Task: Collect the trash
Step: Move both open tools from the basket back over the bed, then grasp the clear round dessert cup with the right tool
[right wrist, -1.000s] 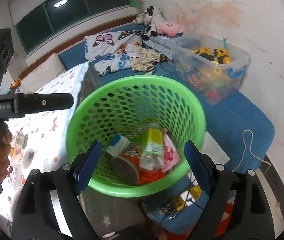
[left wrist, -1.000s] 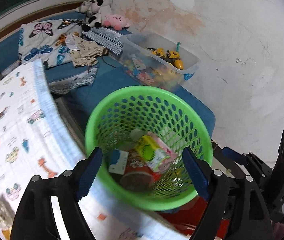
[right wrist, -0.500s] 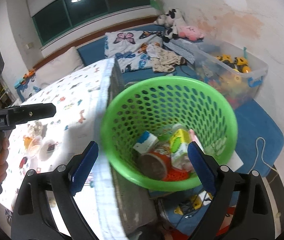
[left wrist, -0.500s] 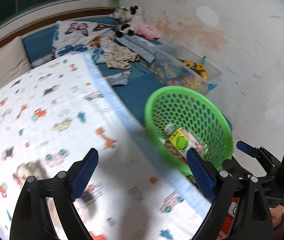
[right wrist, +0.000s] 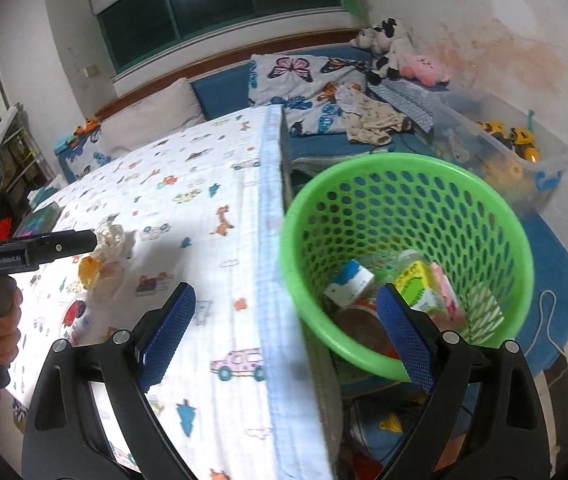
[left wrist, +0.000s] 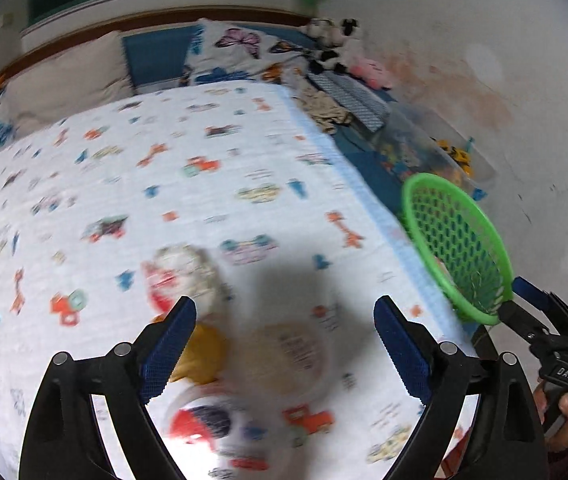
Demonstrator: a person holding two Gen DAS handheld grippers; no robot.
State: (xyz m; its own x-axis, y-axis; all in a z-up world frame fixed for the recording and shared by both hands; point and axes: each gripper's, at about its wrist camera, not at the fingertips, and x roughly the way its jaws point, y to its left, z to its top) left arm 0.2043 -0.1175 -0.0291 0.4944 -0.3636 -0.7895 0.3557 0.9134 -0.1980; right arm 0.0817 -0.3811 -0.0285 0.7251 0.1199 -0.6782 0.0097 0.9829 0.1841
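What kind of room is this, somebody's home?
Most likely a child's bedroom at home: plush toys sit by a butterfly-print pillow on blue bedding, and a clear bin of toy vehicles stands by the wall.

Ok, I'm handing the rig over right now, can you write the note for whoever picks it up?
Left gripper: jaws open, nothing between them, over the leftover trash on the table.
Right gripper: jaws open, nothing held, straddling the table edge beside the green basket.
Done: the basket already holds a blue-and-white carton, a yellow-green drink box, a pink wrapper and a cup.
Left: on the patterned cloth lie a crumpled white wad, a yellow scrap, a clear round lid and a red-and-white cup. The left view is blurred, so check for more.
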